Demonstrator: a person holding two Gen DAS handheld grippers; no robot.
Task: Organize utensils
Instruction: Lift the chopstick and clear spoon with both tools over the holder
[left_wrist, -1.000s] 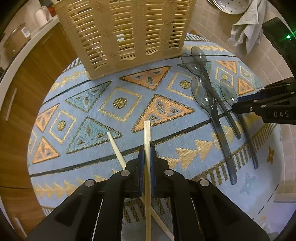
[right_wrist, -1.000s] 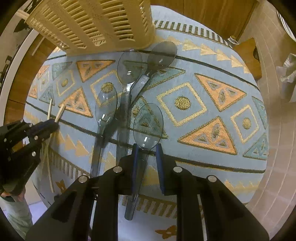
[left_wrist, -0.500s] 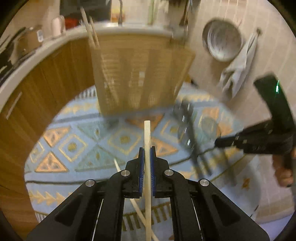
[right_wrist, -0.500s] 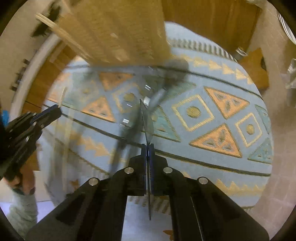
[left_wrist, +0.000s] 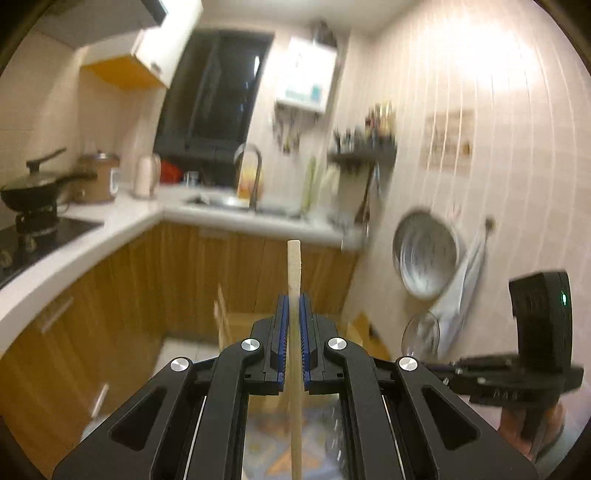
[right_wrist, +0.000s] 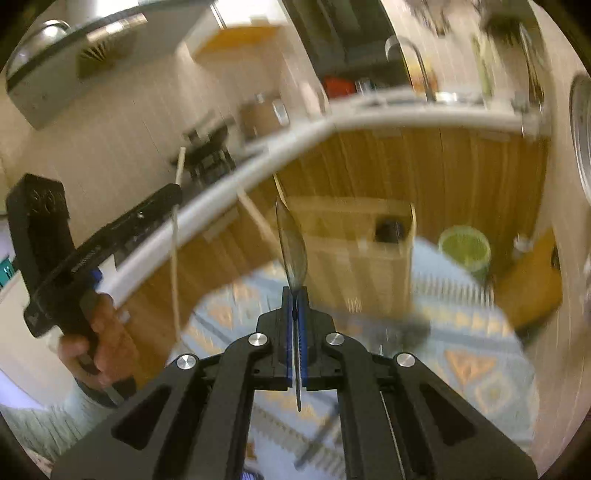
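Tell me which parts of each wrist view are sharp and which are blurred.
Left wrist view: chopstick and left gripper crisp, kitchen behind softly smeared. Right wrist view: clear spoon and right gripper fairly sharp, basket and rug streaked.

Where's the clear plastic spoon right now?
The clear plastic spoon is clamped edge-on in the right claw, lifted above the patterned rug, bowl pointing toward the beige basket ahead.

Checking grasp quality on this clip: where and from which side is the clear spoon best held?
By its flat handle, as the right gripper holds it now: fingers closing on the handle's two broad faces just below the bowl. The clear spoon shows edge-on, thin and flat, so pinching the wide faces is probably steadier than the curved bowl.
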